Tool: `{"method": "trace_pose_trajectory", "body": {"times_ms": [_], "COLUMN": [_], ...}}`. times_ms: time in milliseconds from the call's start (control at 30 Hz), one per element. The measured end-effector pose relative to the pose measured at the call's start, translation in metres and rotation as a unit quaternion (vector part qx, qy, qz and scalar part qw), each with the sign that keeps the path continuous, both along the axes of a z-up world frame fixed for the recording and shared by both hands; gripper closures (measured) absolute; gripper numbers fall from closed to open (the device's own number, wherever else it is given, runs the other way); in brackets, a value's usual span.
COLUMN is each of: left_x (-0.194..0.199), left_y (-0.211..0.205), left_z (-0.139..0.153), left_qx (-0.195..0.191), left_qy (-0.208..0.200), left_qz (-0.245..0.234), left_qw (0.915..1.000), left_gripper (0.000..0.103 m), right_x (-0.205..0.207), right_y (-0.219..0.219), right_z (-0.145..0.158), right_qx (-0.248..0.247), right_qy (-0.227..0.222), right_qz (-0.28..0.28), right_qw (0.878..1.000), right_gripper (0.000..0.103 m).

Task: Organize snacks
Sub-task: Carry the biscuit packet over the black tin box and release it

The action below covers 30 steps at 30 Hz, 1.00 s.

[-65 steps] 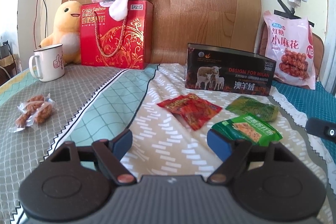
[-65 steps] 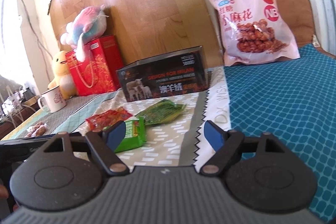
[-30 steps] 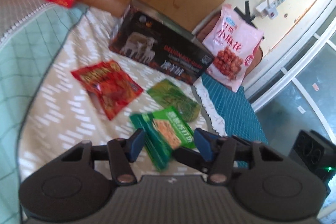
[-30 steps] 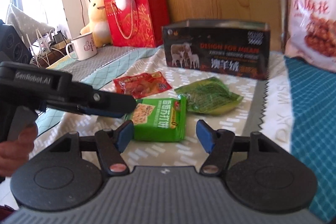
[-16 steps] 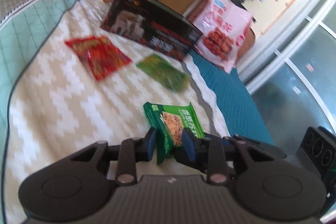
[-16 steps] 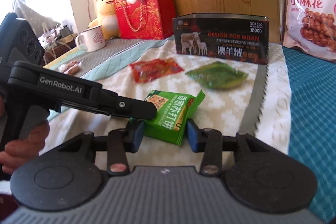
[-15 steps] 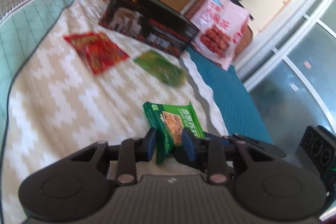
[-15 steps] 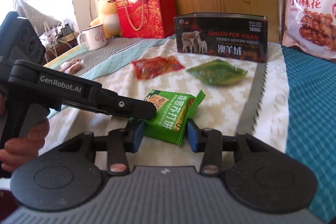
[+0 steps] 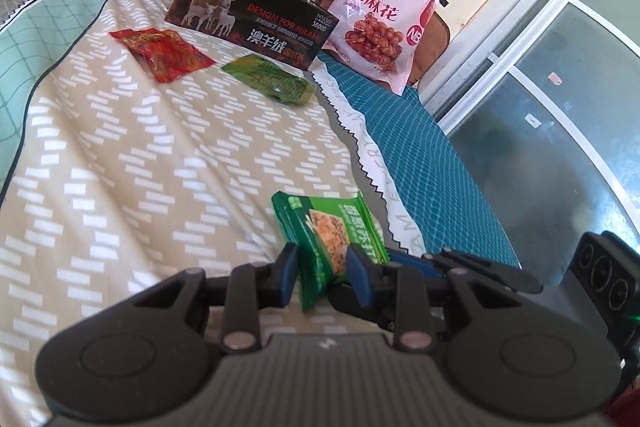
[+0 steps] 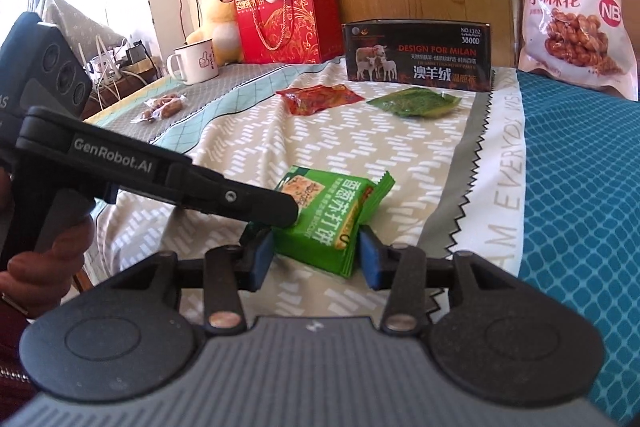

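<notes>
A green cracker packet [image 9: 328, 235] [image 10: 332, 215] is held above the bedspread by both grippers. My left gripper [image 9: 322, 271] is shut on one end of it; it also shows in the right wrist view [image 10: 280, 209] coming from the left. My right gripper [image 10: 316, 259] is closed on the packet's near edge; it shows in the left wrist view [image 9: 404, 261] from the right. A red snack packet [image 9: 160, 53] [image 10: 320, 99] and a dark green packet [image 9: 268, 83] [image 10: 414, 101] lie flat farther back.
A black open box [image 9: 252, 27] [image 10: 418, 55] stands at the back. A pink bag of twists [image 9: 380, 23] [image 10: 572, 19] leans on the headboard. A red gift box [image 10: 288, 15], yellow plush [image 10: 218, 23], white mug [image 10: 194, 67] and small wrapped snacks [image 10: 162, 107] sit at the left.
Both grippers closed on the green cracker packet about a second ago and lifted it off the bedspread toward the near edge. In the last half second the hold has stayed the same.
</notes>
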<state>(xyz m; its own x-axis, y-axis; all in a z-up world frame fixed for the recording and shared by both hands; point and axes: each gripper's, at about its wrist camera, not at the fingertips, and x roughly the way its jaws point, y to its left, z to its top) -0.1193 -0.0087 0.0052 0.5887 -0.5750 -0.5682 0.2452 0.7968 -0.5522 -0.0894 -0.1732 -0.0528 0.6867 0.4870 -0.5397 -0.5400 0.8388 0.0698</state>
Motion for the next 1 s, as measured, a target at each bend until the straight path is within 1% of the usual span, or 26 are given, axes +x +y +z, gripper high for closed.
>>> {"method": "trace_pose_trajectory", "body": {"times_ms": [100,200,267,433,533,633,667,700,733,867,1000], "left_x": [0.001,0.002,0.005,0.008,0.004,-0.001,-0.002,-0.004,-0.006,-0.003,0.013], "left_y": [-0.004,-0.007,-0.008,-0.011,-0.014,-0.018,-0.019,-0.020,-0.021,-0.016,-0.012], "left_z": [0.001,0.004,0.006,0.006,0.006,0.005,0.005,0.004,0.004,0.012,0.038], "left_qx": [0.010,0.021,0.025,0.026,0.035,0.044,0.047,0.049,0.050,0.040,0.035], "left_qy": [-0.001,-0.002,-0.001,0.000,-0.008,-0.019,-0.023,-0.026,-0.029,-0.041,-0.081], "left_qz": [-0.006,-0.010,-0.012,-0.010,-0.007,-0.008,-0.008,-0.007,-0.005,0.000,0.010], "left_qw": [0.9999,0.9997,0.9996,0.9996,0.9993,0.9988,0.9986,0.9984,0.9983,0.9984,0.9961], "left_gripper": [0.076,0.073,0.067,0.063,0.064,0.067,0.070,0.069,0.070,0.071,0.071], "right_x": [-0.004,-0.008,-0.008,-0.010,-0.011,-0.016,-0.018,-0.020,-0.021,-0.016,-0.007], "right_y": [-0.004,-0.007,-0.008,-0.010,-0.012,-0.004,0.000,0.004,0.006,0.002,0.008], "right_z": [-0.002,-0.002,-0.002,-0.003,-0.004,-0.006,-0.006,-0.007,-0.006,-0.003,0.015], "right_qx": [0.014,0.021,0.025,0.034,0.043,0.023,0.011,-0.002,-0.010,-0.004,-0.002], "right_qy": [0.001,0.002,0.003,0.004,0.003,-0.013,-0.020,-0.027,-0.032,-0.034,-0.082], "right_qz": [-0.004,-0.005,-0.005,-0.007,-0.012,-0.018,-0.020,-0.024,-0.027,-0.036,-0.046], "right_qw": [1.000,1.000,1.000,0.999,0.999,0.999,1.000,0.999,0.999,0.999,0.996], "right_gripper": [0.052,0.051,0.052,0.052,0.051,0.050,0.052,0.054,0.059,0.066,0.067]}}
